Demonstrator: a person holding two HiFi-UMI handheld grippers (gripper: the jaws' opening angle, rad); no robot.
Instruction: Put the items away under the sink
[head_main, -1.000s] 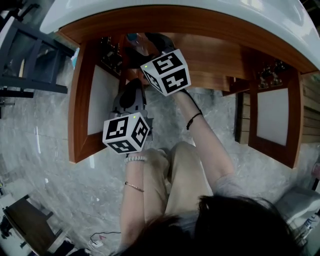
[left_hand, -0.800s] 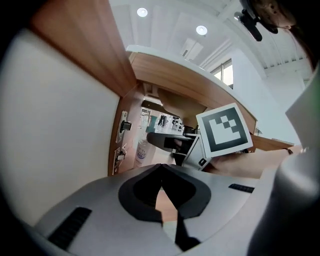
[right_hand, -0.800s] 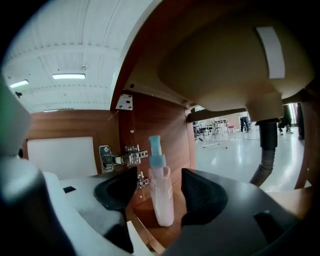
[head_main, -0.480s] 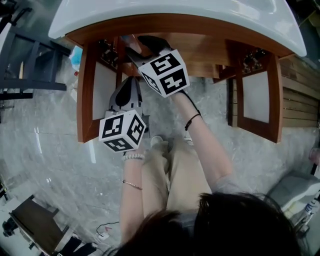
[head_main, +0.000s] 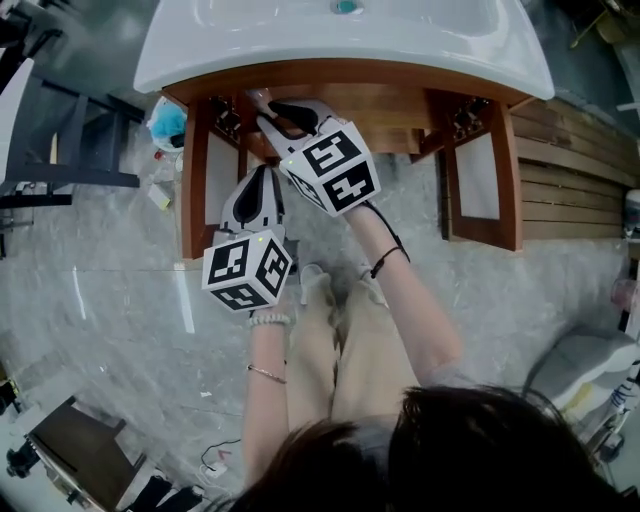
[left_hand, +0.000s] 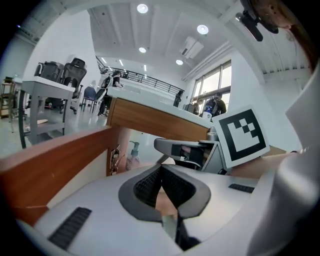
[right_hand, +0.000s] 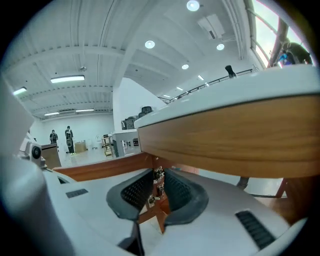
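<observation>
In the head view my right gripper (head_main: 270, 108) reaches to the front of the wooden cabinet under the white sink (head_main: 250, 62). Its jaws have just been closing; a narrow gap is left and nothing is between them. Through that gap, in the right gripper view (right_hand: 156, 186), I see the left door's edge and hinge (right_hand: 158, 176). My left gripper (head_main: 262, 178) hangs lower, in front of the open left door (head_main: 205, 180), shut and empty (left_hand: 160, 171). A pump bottle (left_hand: 133, 155) stands inside the cabinet.
Both cabinet doors stand open; the right door (head_main: 480, 180) swings out to the right. A blue item (head_main: 168, 122) and small bits (head_main: 160, 192) lie on the marble floor left of the cabinet. A dark stand (head_main: 70, 150) is further left. The person's legs (head_main: 340, 340) are below the grippers.
Both grippers have risen and drawn back from the cabinet opening toward the sink's front edge. The right jaws have narrowed. More of the white basin shows now.
</observation>
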